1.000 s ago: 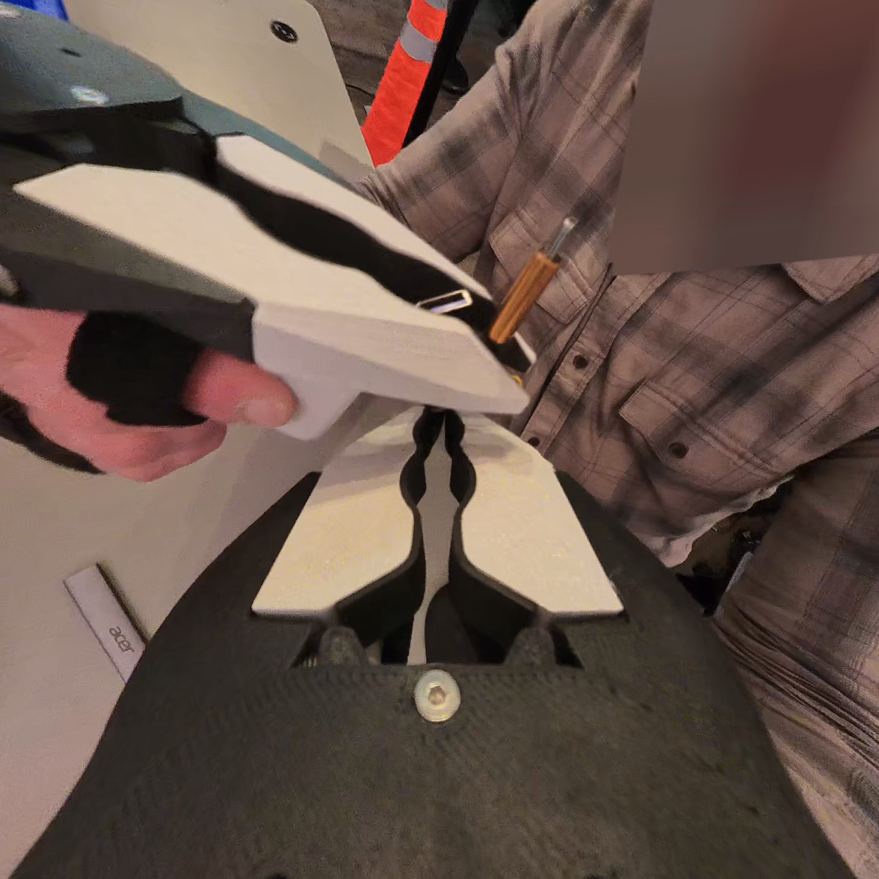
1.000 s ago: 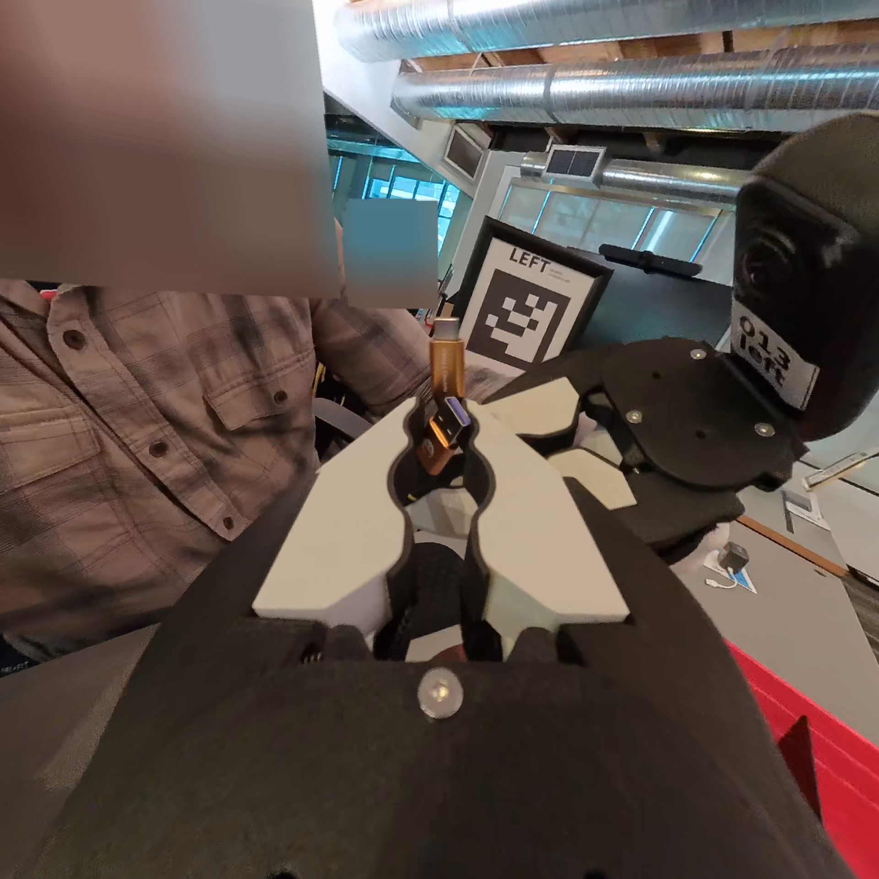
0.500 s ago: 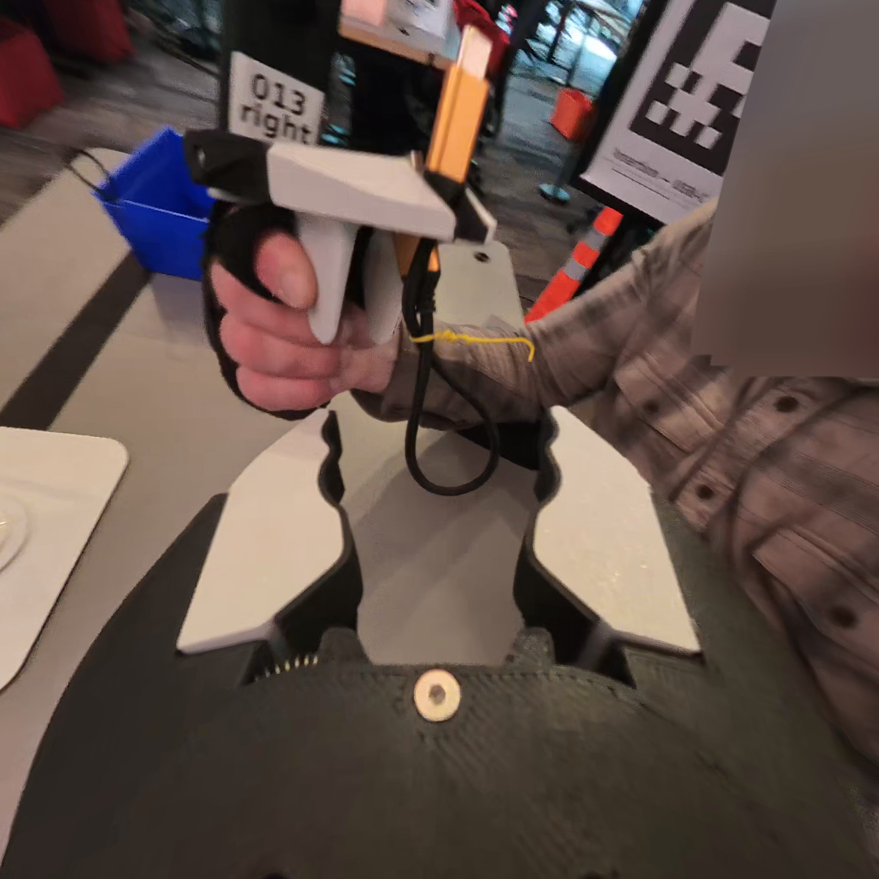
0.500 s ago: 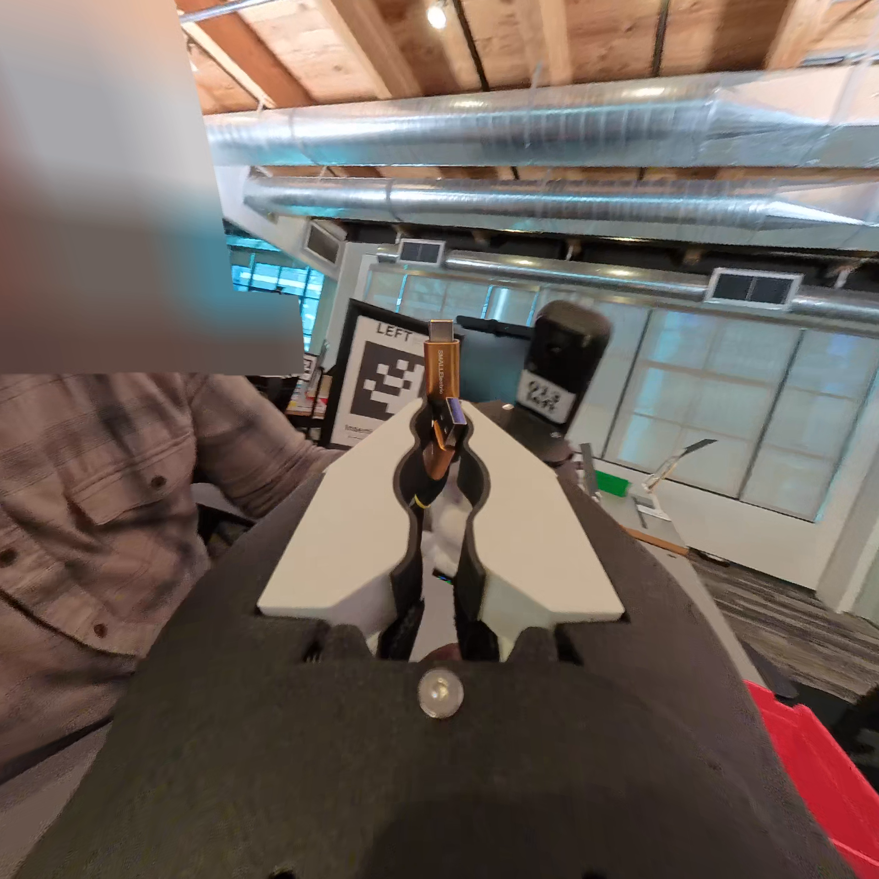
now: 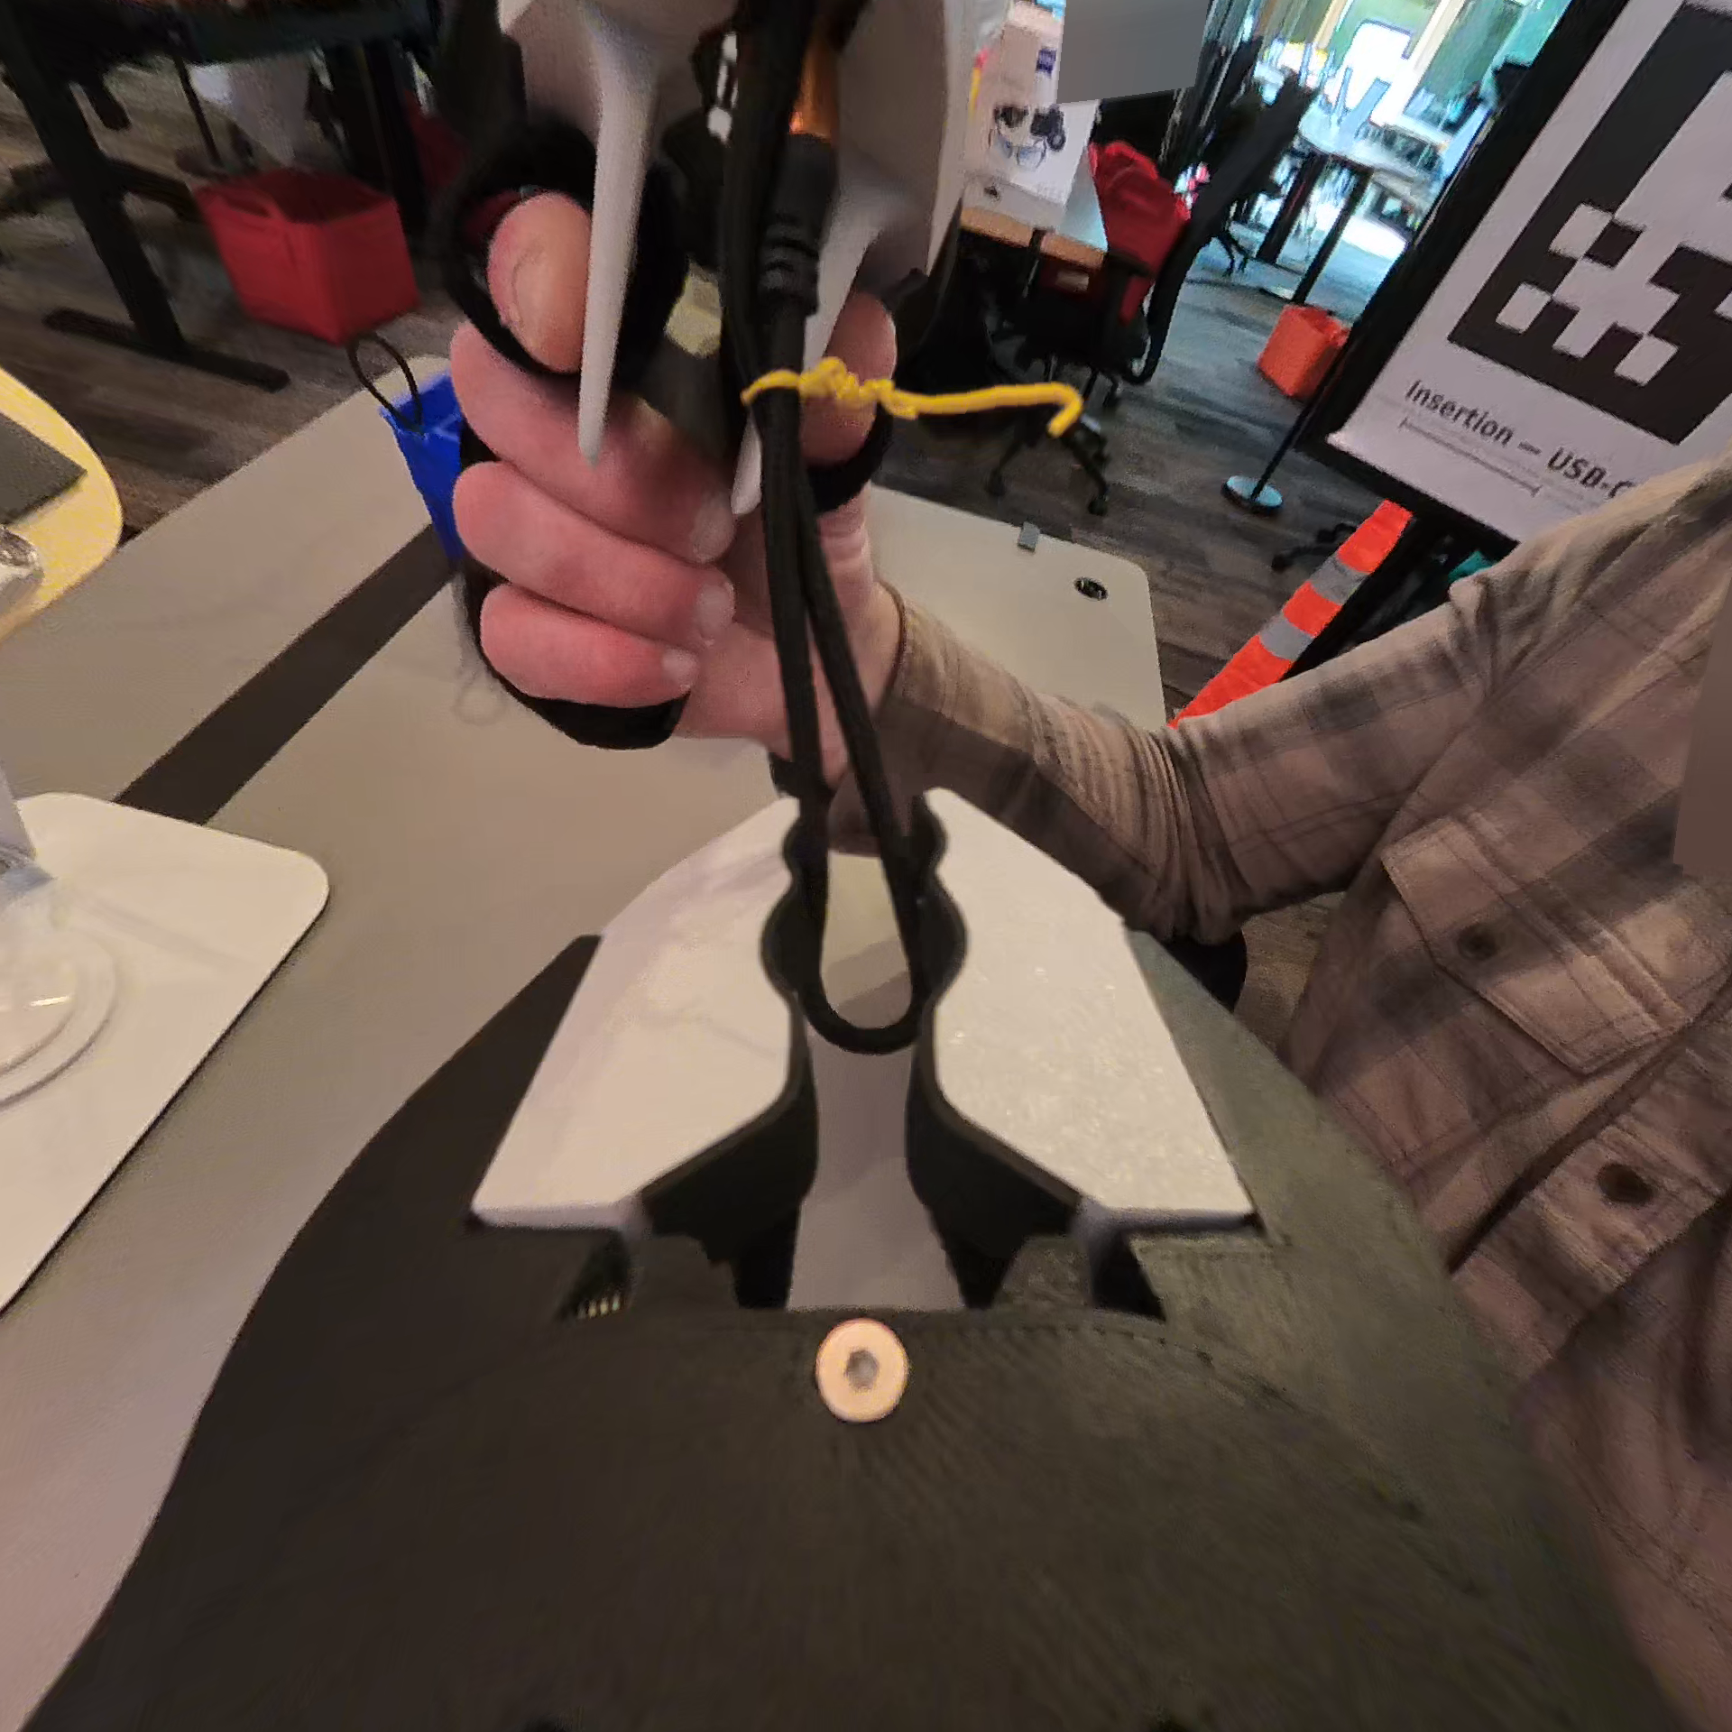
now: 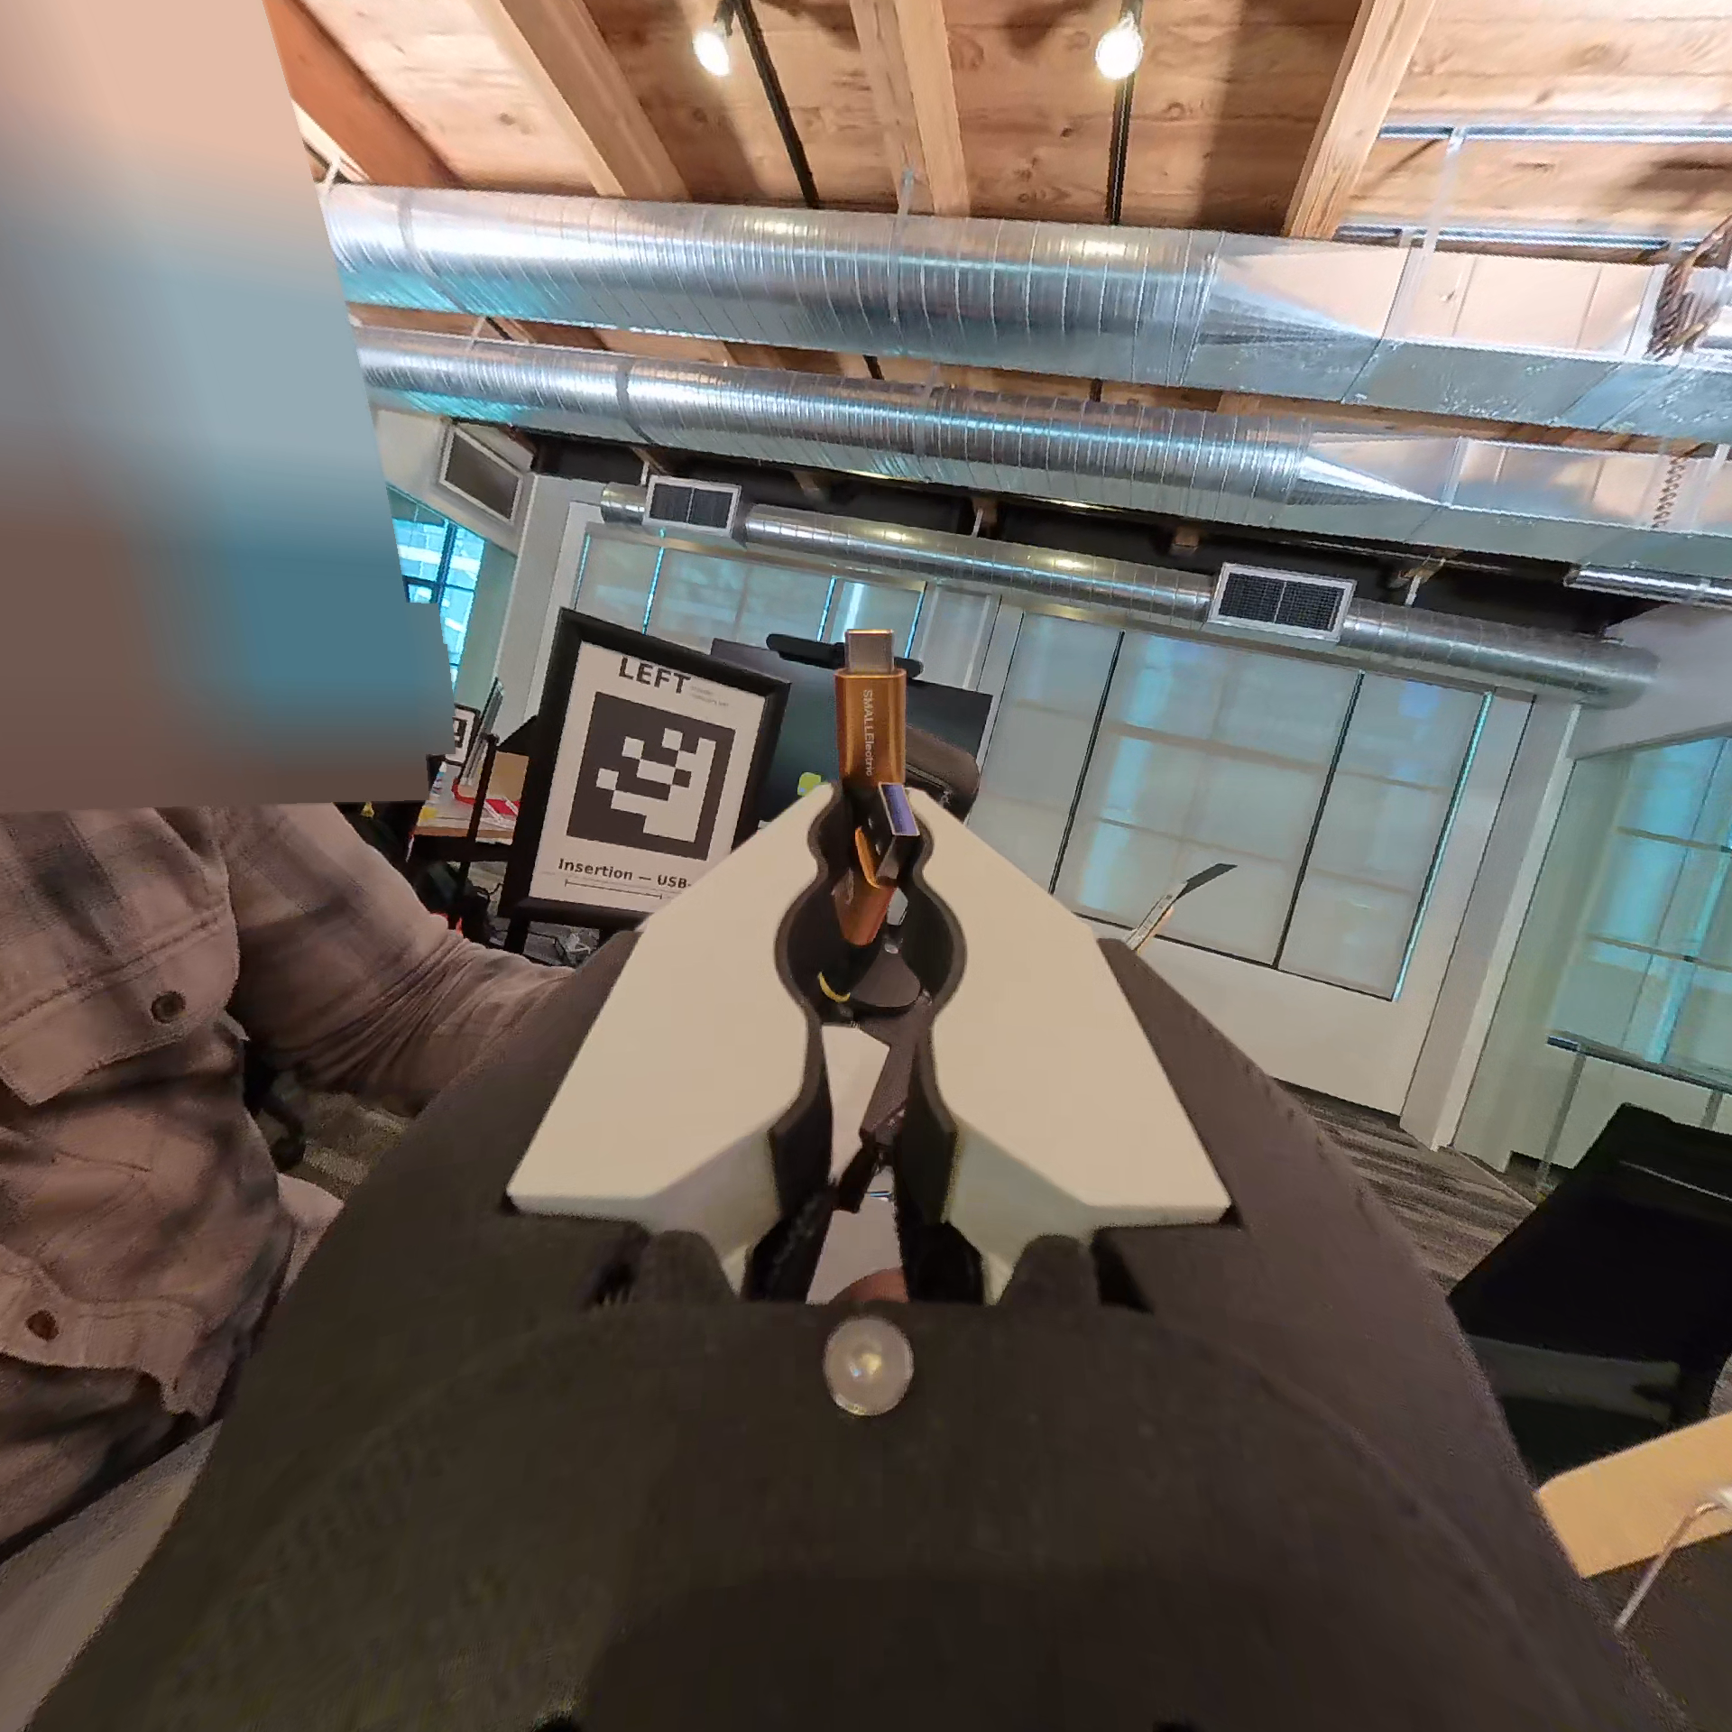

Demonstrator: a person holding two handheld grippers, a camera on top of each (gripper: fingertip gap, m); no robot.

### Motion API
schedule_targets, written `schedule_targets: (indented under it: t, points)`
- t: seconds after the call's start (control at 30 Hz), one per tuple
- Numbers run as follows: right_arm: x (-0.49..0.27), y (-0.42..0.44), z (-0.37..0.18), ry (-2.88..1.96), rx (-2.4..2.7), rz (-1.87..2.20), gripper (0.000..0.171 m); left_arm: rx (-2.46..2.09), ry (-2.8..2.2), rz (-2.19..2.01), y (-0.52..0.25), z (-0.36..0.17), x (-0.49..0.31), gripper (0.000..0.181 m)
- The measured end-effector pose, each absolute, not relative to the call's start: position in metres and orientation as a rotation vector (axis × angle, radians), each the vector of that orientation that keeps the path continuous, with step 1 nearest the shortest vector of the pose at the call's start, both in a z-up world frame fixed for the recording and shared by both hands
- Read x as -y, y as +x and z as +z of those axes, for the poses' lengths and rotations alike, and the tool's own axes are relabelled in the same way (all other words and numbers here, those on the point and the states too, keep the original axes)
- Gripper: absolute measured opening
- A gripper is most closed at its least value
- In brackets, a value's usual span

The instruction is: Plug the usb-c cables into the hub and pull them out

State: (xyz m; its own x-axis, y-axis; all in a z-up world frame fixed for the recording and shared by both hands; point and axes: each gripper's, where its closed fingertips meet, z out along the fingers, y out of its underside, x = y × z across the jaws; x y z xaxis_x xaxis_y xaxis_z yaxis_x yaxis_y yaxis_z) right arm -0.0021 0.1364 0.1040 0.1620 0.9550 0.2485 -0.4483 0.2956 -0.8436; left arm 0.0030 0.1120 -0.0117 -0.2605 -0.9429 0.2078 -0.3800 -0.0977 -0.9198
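My right gripper [image 6: 872,815] points up at the ceiling and is shut on an orange USB-C plug [image 6: 870,722], whose metal tip sticks out above the jaws. A second plug with a blue inside [image 6: 890,815] sits beside it in the jaws. In the left wrist view a hand [image 5: 600,562] holds that gripper high, and its white fingers [image 5: 609,234] show from below. A black cable [image 5: 797,581] bound with a yellow tie [image 5: 900,398] hangs from it in a loop. My left gripper [image 5: 862,834] is shut on the loop's two strands. No hub is in view.
A grey table [image 5: 422,843] lies below with a white board [image 5: 141,937] at left and another [image 5: 1078,656] behind. A blue bin [image 5: 426,440] stands at the table's far edge. The person's plaid sleeve [image 5: 1312,797] crosses from the right. A marker sign [image 5: 1593,281] stands behind. The gap from one gripper's tips to the other's is roughly 11 cm.
My left gripper, shut a second ago and wide open half a second ago, moved up to the hanging cable loop and shut on it. My right gripper tilted further upward, still holding the plug.
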Motion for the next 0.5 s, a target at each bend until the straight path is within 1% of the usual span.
schedule_targets:
  t: [0.1,0.17,0.4,0.43,0.47,0.5]
  points:
    - [-0.134,0.005,0.107,-0.683,0.895,1.13,0.005,-1.587,-1.422,-1.426,0.005,-0.001,-0.112,0.002]
    - [-0.133,0.007,0.109,-0.679,0.894,1.135,0.004,-1.59,-1.402,-1.457,0.005,0.002,-0.11,0.001]
    - [-0.136,0.003,0.11,-0.695,0.877,1.152,0.004,-1.515,-1.39,-1.366,0.011,-0.003,-0.121,0.0]
    - [-0.137,0.002,0.109,-0.7,0.875,1.16,0.004,-1.498,-1.399,-1.371,0.01,-0.005,-0.124,0.002]
    - [-0.14,0.001,0.107,-0.708,0.87,1.165,0.005,-1.487,-1.395,-1.386,0.009,-0.005,-0.126,0.009]
    - [-0.141,0.001,0.106,-0.713,0.867,1.169,0.005,-1.466,-1.402,-1.401,0.007,-0.006,-0.13,0.021]
